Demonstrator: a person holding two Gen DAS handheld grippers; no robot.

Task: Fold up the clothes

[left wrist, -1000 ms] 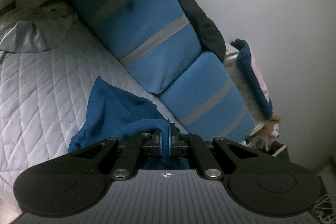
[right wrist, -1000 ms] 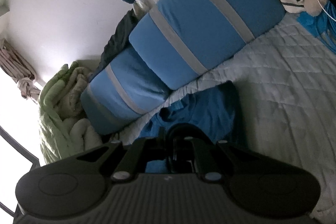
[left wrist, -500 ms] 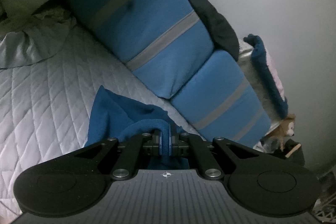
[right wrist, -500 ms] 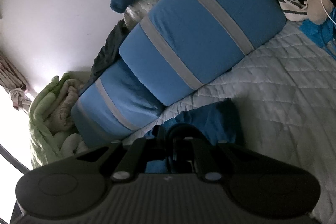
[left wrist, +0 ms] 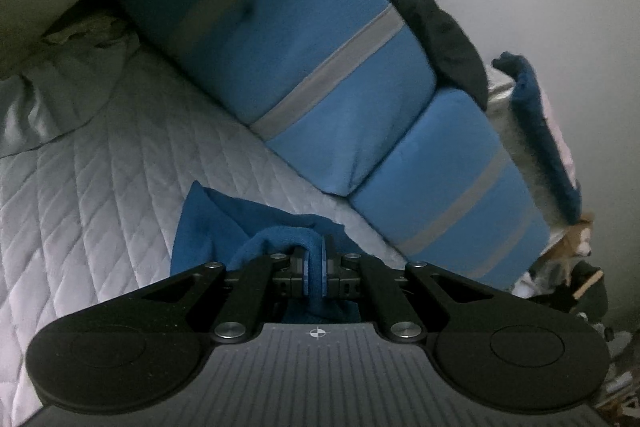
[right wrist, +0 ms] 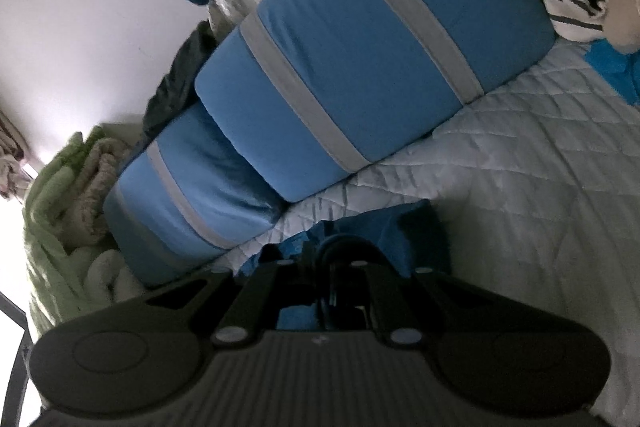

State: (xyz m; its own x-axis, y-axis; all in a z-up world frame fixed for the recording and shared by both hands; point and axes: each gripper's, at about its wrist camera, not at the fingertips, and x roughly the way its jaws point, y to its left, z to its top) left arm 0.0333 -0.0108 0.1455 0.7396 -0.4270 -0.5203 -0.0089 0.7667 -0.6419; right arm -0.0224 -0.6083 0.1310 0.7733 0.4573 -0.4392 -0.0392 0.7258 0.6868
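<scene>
Since a second ago, both cameras have shifted along the bed while the blue garment [left wrist: 208, 223] hangs bunched over the white quilt [left wrist: 80, 187]. Left gripper [left wrist: 315, 267] and right gripper [right wrist: 334, 279] each stay clamped on its cloth, near the striped blue cushions [left wrist: 304, 67].

Both views are dim, with a cold blue cast. In the right wrist view, blown-out daylight is seen at the left edge, and the white wall [right wrist: 100, 7] is lit palely. The right tongs [right wrist: 326, 283] are silhouetted, detail lost in shadow. Strong fisheye bending is noted at all edges. Slight softness and blur are seen along the striped cushions [left wrist: 320, 75].
</scene>
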